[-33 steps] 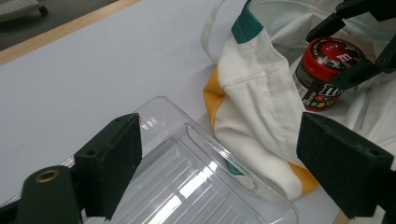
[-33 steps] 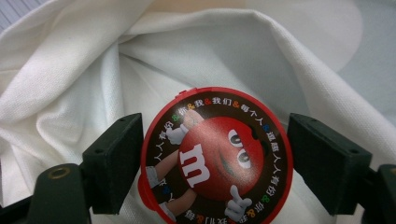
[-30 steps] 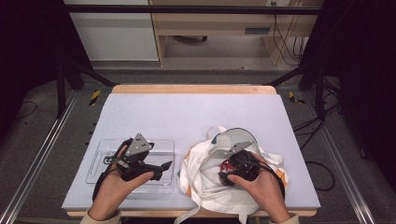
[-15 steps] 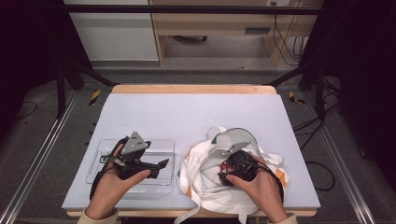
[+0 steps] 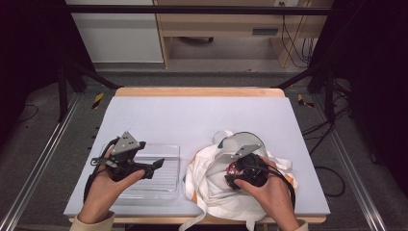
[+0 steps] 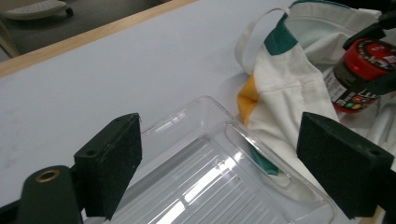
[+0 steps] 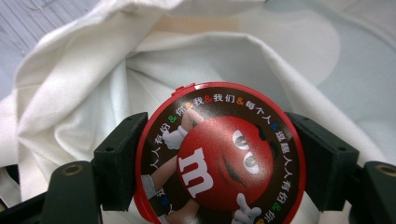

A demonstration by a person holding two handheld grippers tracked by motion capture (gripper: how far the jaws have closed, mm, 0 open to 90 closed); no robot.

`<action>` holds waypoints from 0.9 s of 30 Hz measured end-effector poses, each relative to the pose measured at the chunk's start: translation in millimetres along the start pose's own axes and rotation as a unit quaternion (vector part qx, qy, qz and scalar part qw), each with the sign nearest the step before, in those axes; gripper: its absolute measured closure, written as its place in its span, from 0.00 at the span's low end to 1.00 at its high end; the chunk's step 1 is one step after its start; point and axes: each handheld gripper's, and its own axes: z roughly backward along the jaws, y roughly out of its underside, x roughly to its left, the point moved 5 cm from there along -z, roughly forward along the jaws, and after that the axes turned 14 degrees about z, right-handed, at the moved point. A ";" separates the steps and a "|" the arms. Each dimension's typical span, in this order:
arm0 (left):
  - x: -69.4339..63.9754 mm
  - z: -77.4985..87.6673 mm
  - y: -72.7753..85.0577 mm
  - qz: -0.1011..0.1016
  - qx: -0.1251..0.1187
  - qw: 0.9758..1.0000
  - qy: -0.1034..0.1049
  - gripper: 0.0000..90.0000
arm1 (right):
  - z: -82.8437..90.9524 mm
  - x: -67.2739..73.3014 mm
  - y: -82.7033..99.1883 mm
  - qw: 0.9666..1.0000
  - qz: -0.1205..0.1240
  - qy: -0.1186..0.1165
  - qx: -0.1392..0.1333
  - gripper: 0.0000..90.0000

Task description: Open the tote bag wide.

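Note:
A white cloth tote bag (image 5: 211, 192) with green and orange trim lies at the front right of the table. Inside its mouth my right gripper (image 5: 234, 176) is shut on a candy jar (image 7: 219, 172) with a red cartoon lid, one pad on each side of the lid. The bag's folds (image 7: 93, 74) lie just beyond the jar. To the left, my left gripper (image 5: 155, 167) hovers open over a clear ribbed plastic tray (image 5: 163, 187) with nothing between its pads. The left gripper view looks across the tray (image 6: 196, 186) toward the bag (image 6: 280, 88) and the held jar (image 6: 359, 70).
The grey table mat (image 5: 192, 115) stretches bare behind the tray and bag to a wooden back edge (image 5: 197, 91). The bag's straps (image 5: 250, 221) hang over the front edge. Metal frame rails and cables run on the floor at both sides.
My left gripper has shifted a little to the left over the tray. The right gripper and jar have stayed in place in the bag.

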 end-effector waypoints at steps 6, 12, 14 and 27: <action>25.5 6.8 4.4 0.008 0.007 1.000 -0.022 0.15 | 14.4 -3.1 -5.9 1.000 0.001 0.008 -0.009 0.28; 36.2 13.9 7.3 0.021 0.003 0.999 -0.027 0.13 | 26.5 -6.6 -3.1 1.000 -0.004 0.015 -0.011 0.28; 38.4 16.1 6.7 0.022 0.000 0.999 -0.030 0.13 | 31.1 -8.3 -2.3 1.000 -0.006 0.009 -0.015 0.28; 37.1 36.8 -2.2 0.015 -0.024 0.999 -0.026 0.10 | 50.0 -18.8 -27.4 1.000 0.021 0.008 -0.017 0.28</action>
